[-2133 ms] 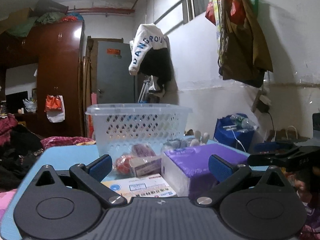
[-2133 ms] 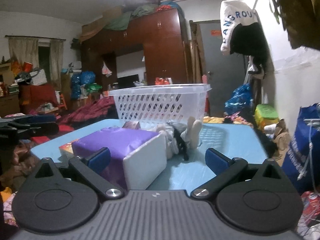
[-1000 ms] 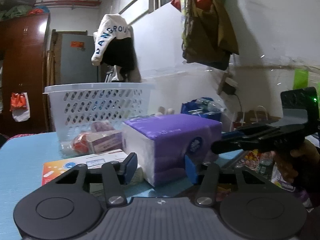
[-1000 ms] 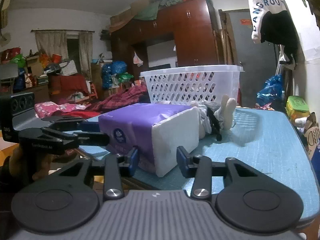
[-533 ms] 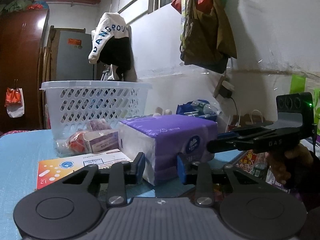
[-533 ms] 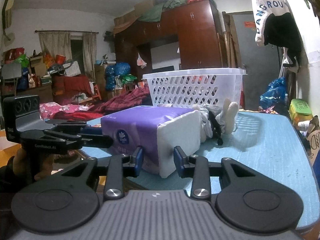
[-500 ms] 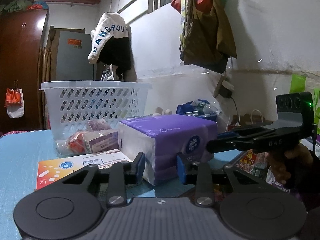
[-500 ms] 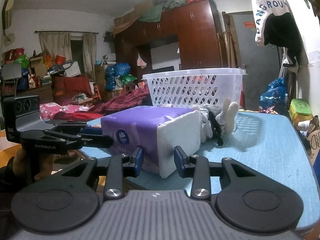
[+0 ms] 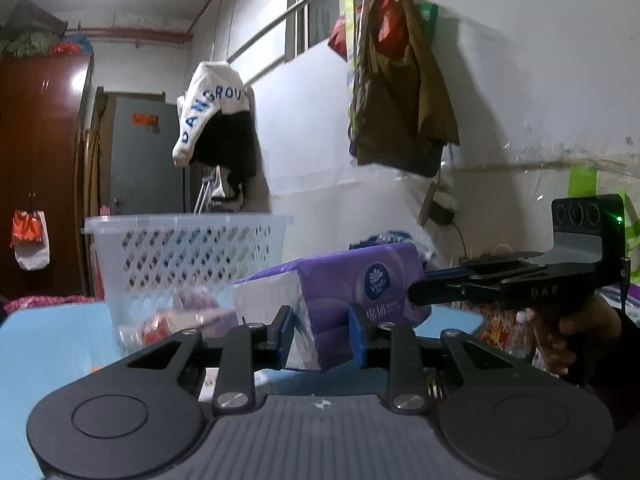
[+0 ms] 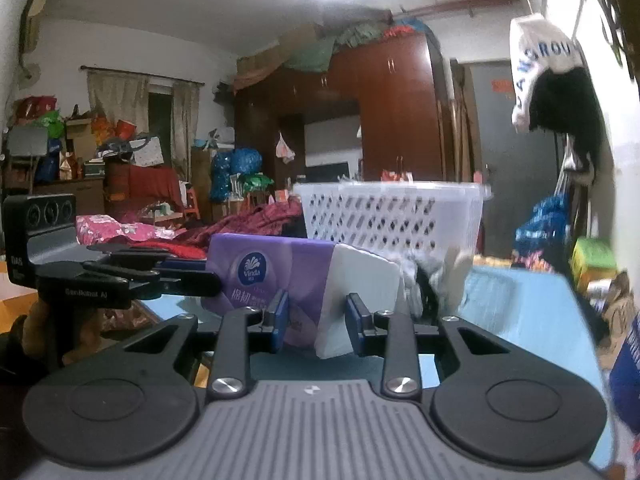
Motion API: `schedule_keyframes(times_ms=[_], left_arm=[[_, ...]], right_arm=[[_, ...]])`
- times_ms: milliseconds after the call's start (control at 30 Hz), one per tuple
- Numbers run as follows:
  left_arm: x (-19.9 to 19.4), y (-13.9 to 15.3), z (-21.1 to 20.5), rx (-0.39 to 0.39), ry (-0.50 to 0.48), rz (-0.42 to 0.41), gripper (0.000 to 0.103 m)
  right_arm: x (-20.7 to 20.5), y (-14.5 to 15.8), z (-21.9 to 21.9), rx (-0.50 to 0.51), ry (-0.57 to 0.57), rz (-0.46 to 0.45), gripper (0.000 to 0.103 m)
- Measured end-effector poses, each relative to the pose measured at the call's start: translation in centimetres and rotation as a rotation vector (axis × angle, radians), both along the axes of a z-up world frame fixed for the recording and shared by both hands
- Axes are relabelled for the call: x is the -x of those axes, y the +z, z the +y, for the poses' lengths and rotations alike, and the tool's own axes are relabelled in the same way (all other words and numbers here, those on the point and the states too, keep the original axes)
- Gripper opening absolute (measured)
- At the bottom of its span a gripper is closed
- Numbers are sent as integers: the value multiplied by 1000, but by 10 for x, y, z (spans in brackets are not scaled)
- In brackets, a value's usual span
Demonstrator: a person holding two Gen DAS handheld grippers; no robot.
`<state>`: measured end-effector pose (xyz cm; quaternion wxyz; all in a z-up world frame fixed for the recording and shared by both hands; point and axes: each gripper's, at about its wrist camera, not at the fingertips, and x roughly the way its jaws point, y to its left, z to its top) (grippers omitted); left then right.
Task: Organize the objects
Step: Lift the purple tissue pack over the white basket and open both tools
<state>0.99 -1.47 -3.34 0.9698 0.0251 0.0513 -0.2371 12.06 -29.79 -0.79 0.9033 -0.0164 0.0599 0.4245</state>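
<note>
While both grippers clamp its ends, tissue pack (image 9: 352, 280) hangs before basket (image 9: 188, 256).

ahead: basket (image 9: 188, 248) blocks | table (image 10: 524, 308) right side open

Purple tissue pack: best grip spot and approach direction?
Grip the tissue pack at its two near corners, one gripper each, coming in level from the table's front edge. It is a wide, soft block, too broad for one gripper. That is the hold now: left gripper and right gripper each pinch a corner.
</note>
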Motion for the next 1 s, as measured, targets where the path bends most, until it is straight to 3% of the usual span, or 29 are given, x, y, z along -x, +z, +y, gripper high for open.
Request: schedule_keyframes(times_ms=[200, 533, 767, 1000], left_arm=[[-5, 30, 3, 17, 18, -62, 33], [-55, 119, 8, 4, 37, -176, 34], [-113, 144, 20, 18, 54, -106, 34], [-163, 133, 39, 40, 77, -4, 34]], right_arm=[[-4, 27, 11, 17, -7, -61, 34], [-34, 102, 33, -2, -55, -208, 34], [-80, 116, 50, 1, -73, -171, 34], [-118, 104, 69, 25, -85, -82, 34]])
